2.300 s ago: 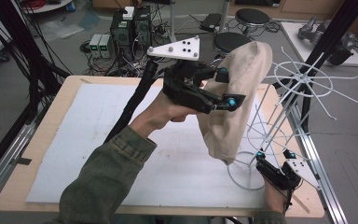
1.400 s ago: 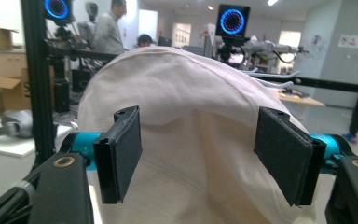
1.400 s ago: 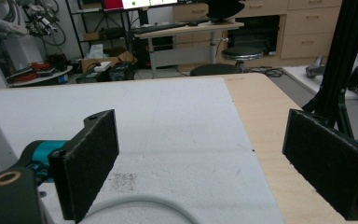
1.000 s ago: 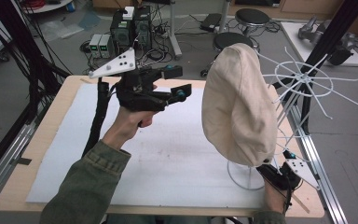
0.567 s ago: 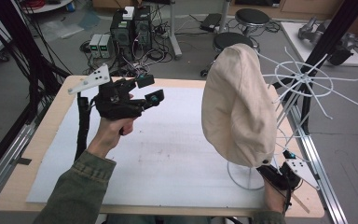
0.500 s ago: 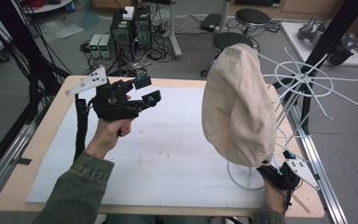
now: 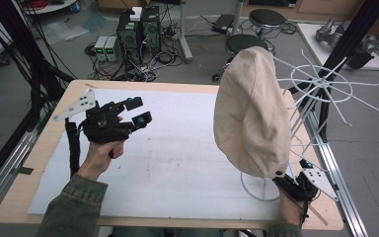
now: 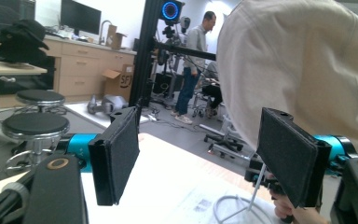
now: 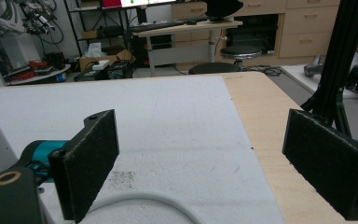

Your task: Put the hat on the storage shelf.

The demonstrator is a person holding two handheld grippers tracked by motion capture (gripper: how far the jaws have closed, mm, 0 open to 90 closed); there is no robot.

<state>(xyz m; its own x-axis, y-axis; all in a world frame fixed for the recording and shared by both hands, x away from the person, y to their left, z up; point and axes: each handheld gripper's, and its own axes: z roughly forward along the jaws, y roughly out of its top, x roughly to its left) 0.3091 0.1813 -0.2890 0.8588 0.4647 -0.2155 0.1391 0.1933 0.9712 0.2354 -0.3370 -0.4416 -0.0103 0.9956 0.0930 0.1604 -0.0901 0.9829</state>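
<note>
L tool (image 7: 134, 111) raised over table, apart; R tool (image 9: 205, 158) low by stand (image 7: 264, 185), apart

my left hand-held gripper (image 7: 137, 112) is off the cream hat (image 7: 250, 113) now, jaws apart, pulled back over the desk's (image 7: 177, 148) left side, and the hat hangs on the white wire stand (image 7: 321, 94).

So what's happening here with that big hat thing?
A person sits at a table holding a gripper in each hand. A cream hat hangs on a white wire stand. The left gripper is open over the white mat, away from the hat. The right gripper waits, open, by the stand's base.
</note>
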